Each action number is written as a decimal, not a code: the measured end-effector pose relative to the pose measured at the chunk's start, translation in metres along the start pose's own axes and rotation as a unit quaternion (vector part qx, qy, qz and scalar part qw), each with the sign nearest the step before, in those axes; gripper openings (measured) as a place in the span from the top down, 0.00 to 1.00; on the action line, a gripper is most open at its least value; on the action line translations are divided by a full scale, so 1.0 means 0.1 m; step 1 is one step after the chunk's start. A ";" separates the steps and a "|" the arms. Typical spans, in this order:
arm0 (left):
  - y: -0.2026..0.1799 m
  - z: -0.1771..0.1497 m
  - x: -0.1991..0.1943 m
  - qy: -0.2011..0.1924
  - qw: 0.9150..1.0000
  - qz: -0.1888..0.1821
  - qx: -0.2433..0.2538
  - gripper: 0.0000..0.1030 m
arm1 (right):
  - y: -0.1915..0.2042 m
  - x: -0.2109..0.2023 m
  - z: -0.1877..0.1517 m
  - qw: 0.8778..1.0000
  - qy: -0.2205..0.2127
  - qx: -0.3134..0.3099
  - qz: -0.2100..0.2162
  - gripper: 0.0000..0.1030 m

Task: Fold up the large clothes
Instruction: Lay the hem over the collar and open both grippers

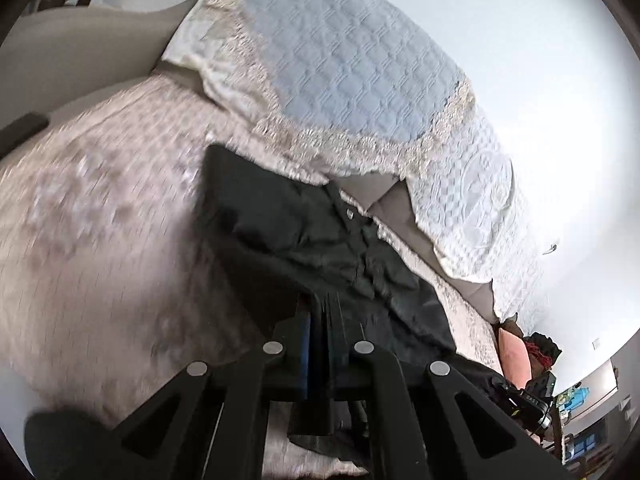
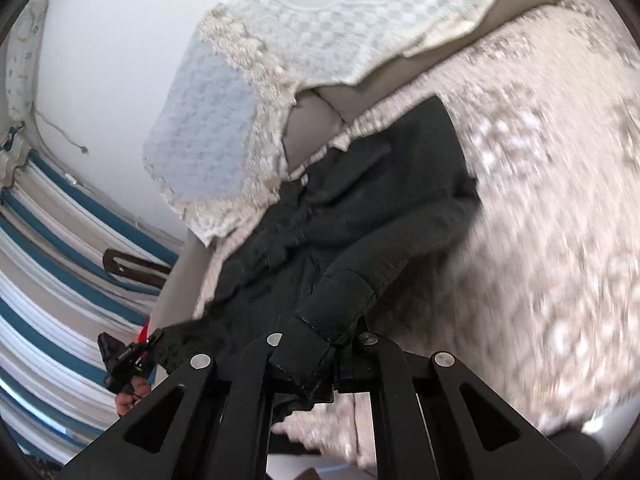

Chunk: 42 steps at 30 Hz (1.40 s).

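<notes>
A black button-front garment (image 1: 304, 224) lies spread on a beige patterned sofa seat (image 1: 100, 240). My left gripper (image 1: 325, 316) is shut on the garment's near edge, the cloth pinched between the jaws. In the right wrist view the same garment (image 2: 360, 208) stretches away from me, and my right gripper (image 2: 320, 340) is shut on a hemmed black cuff or edge that drapes over the fingers. The other hand-held gripper (image 2: 124, 360) shows at the lower left, also holding the cloth.
White and blue lace covers (image 1: 340, 72) hang over the sofa backrest behind the garment. A blue-striped cloth (image 2: 60, 280) is at the left in the right wrist view. A pink cushion (image 1: 514, 356) and clutter sit at the sofa's far end. A white wall (image 1: 540, 60) lies beyond.
</notes>
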State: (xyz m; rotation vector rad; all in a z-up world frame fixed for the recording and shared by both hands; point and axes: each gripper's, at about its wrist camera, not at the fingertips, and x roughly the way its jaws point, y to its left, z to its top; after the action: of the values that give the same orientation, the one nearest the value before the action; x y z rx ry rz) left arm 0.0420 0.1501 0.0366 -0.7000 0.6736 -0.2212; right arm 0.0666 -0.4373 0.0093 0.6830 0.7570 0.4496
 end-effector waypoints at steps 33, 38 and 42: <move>0.49 1.26 2.39 0.111 0.973 0.166 0.111 0.40 | -0.70 1.52 1.79 0.987 0.010 -0.059 -0.148 0.44; 0.52 1.20 2.73 0.150 0.959 0.203 0.129 0.40 | -0.88 1.76 1.88 0.969 0.061 -0.101 -0.216 0.44; 0.40 1.18 2.81 0.163 0.953 0.203 0.156 0.66 | -0.80 1.96 1.92 0.964 0.092 -0.137 -0.208 0.59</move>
State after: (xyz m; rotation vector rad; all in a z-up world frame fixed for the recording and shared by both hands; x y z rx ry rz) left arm 0.3323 0.1282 -0.0627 -0.2105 1.0557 -0.0576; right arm 0.3481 -0.4525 -0.0377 0.2123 0.9657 0.2263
